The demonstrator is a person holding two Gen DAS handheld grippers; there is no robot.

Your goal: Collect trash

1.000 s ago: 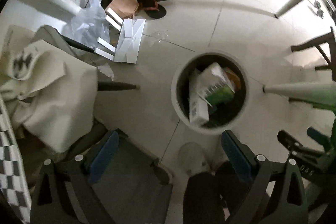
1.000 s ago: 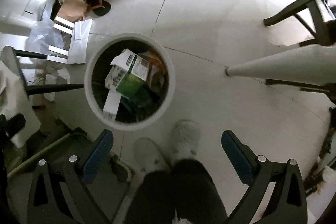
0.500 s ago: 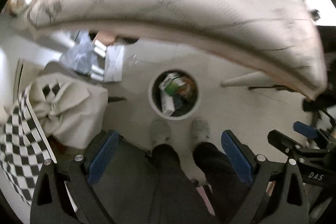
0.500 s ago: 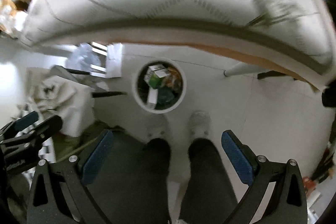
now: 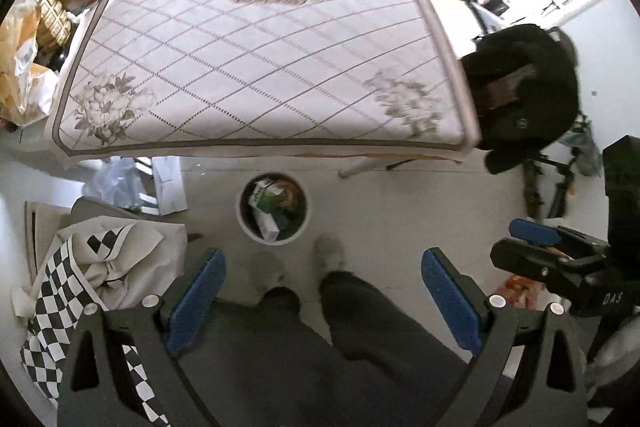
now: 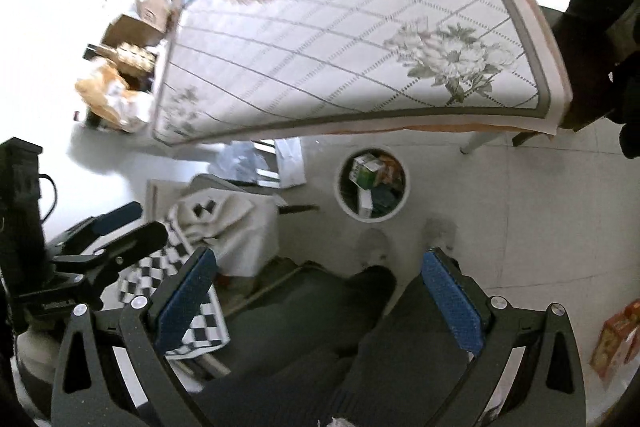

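Both jaws are gaping wide and empty above the full bin (image 5: 273,207); I am probably seeking more trash beyond the bare tabletop (image 5: 256,67).

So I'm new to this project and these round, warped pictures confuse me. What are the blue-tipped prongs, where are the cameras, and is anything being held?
There is no robot here. A person holds a two-finger gripper in each hand, and a wide-angle camera on each looks forward along its fingers, which bends the picture.

One picture comes from the left gripper, the other from the right gripper. The blue-tipped prongs are their fingers. Both are open and hold nothing. Each camera also catches the other gripper at the edge of its picture.

Both look down past the person's legs at a round white bin on the floor, with cartons inside. Beyond it stands a table with a flowered tablecloth; nothing lies on it. A checkered cloth lies on the person's left.
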